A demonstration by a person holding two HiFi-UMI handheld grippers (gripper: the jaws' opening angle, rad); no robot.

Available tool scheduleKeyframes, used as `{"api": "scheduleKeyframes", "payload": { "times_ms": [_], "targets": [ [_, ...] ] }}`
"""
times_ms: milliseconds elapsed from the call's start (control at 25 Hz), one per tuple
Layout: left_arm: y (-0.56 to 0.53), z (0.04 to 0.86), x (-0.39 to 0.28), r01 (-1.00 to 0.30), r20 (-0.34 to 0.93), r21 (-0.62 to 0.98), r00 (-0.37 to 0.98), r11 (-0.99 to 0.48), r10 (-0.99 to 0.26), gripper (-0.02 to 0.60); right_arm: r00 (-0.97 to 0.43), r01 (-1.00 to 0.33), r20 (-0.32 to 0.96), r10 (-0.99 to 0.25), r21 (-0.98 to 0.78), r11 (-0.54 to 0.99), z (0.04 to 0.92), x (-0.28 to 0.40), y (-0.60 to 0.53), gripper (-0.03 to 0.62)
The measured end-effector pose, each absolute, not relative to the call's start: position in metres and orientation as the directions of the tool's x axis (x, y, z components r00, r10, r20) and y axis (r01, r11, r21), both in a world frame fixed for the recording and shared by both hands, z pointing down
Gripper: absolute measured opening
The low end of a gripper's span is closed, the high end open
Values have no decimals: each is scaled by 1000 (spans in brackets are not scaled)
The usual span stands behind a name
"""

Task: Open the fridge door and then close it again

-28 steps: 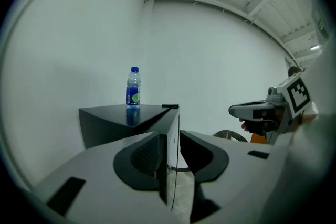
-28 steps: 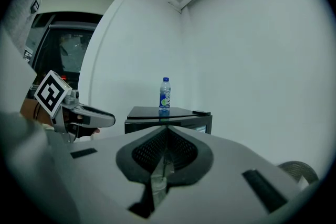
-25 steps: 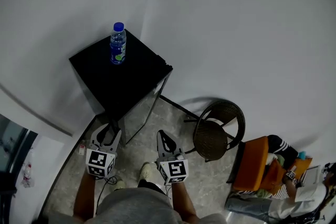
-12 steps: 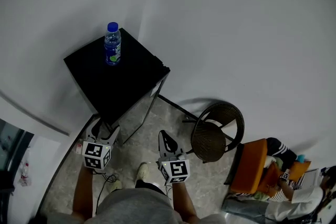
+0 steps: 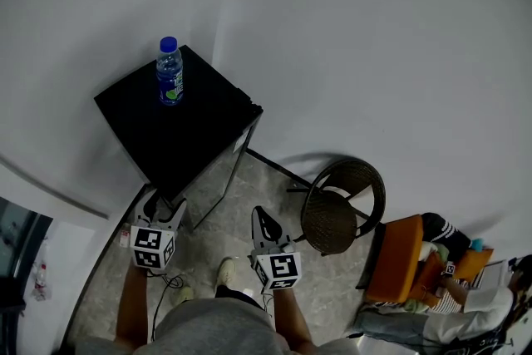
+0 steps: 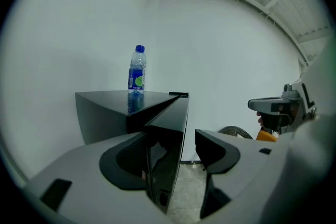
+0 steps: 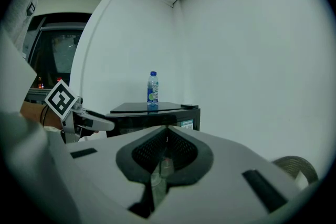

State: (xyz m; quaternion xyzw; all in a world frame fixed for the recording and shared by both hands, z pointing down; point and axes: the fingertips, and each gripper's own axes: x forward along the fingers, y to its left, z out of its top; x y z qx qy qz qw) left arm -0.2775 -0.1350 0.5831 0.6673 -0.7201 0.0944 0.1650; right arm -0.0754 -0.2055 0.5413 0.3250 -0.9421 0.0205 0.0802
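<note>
A small black fridge stands against the white wall, its glass door facing the floor space in front of me. My left gripper is open; its jaws have just been opening. The door's free edge stands between them, close to the left pad; I cannot tell if it touches. In the head view the left gripper sits at the fridge's near corner. My right gripper is shut on nothing and hangs short of the fridge, to the right.
A blue-capped water bottle stands upright on the fridge top. A round wicker chair stands to the right, and beyond it a seated person beside an orange seat. A cable runs along the floor by the wall.
The left gripper has shifted a little left and down at the fridge's near corner. The right gripper has barely moved. The view has drifted, so the fridge sits further up and left.
</note>
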Motion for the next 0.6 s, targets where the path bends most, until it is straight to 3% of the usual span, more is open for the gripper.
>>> {"api": "scheduleKeyframes", "payload": {
  "times_ms": [600],
  "targets": [
    [-131,583,-259,-997,363,59,-19,44,-932,291,-739,-660,170,-652,12,751,548,-55,-190,25]
  ]
}}
